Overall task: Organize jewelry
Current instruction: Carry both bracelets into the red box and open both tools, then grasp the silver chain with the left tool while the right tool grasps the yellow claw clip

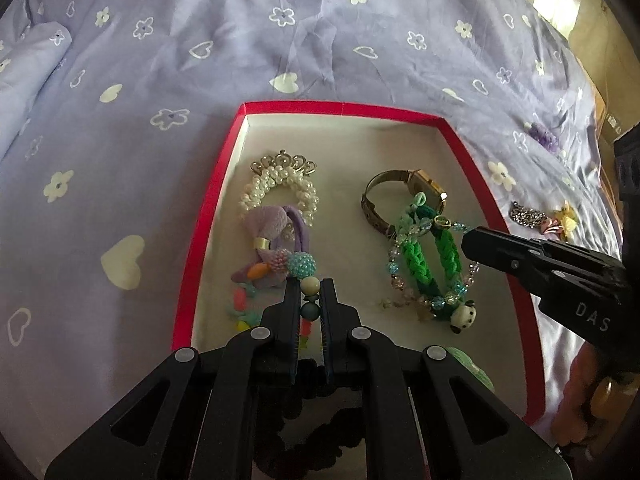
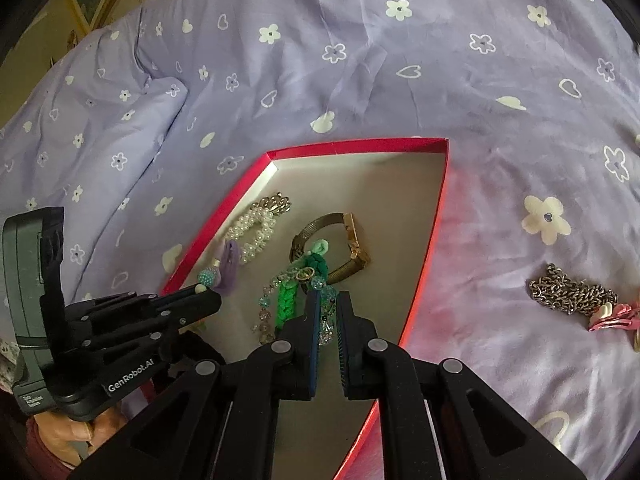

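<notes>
Tray: shallow red-walled cardboard tray with a cream floor (image 1: 208, 216) lying on a lilac bedsheet printed with white flowers and hearts (image 1: 120, 80).
Left gripper (image 1: 310, 286): black fingers pressed onto a string of round cream and blue beads (image 1: 311, 298) over the tray's near-left part.
Right gripper (image 2: 329, 300): fingers narrowly apart with the clear-and-blue beaded bracelet (image 2: 326, 320) between them; whether they actually pinch it cannot be told.
Far-left of tray: white pearl bracelet with a gold crown ornament (image 1: 280, 188), touching a lilac fabric bow hair tie (image 1: 276, 236).
Middle-right of tray: gold wristwatch with a mesh band (image 1: 400, 196), overlapped by a green braided cord bracelet (image 1: 424, 264) ending in a small panda charm (image 1: 462, 314).
Bedsheet beyond the tray's right wall: silver chain (image 2: 572, 290) just beside pink hair clips (image 2: 612, 316).
</notes>
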`<action>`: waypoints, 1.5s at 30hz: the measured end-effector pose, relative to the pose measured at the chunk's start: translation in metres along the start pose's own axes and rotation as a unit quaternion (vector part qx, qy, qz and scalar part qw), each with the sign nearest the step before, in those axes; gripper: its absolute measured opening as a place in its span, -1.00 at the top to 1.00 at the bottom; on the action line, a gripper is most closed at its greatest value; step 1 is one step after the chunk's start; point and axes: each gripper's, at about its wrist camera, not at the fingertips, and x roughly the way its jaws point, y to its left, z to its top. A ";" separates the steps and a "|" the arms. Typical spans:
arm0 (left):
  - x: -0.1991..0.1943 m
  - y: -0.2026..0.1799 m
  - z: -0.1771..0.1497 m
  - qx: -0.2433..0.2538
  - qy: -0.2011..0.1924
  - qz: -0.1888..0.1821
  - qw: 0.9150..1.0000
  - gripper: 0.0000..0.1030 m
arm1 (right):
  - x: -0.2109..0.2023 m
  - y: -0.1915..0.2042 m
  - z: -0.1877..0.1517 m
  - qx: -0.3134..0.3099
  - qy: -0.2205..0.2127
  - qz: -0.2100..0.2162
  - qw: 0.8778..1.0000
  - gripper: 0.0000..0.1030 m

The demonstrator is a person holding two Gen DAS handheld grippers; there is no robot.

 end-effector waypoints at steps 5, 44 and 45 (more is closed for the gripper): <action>0.006 0.002 0.000 -0.003 0.008 0.003 1.000 0.84 | 0.004 -0.002 0.000 0.005 0.008 0.006 1.000 0.77; -0.062 -0.064 -0.011 0.029 -0.034 -0.017 0.999 -0.21 | -0.129 -0.109 -0.068 0.127 -0.073 -0.062 0.987 0.01; -0.063 -0.069 -0.011 0.033 -0.034 -0.019 0.999 -0.21 | -0.133 -0.114 -0.071 0.132 -0.074 -0.067 0.986 0.01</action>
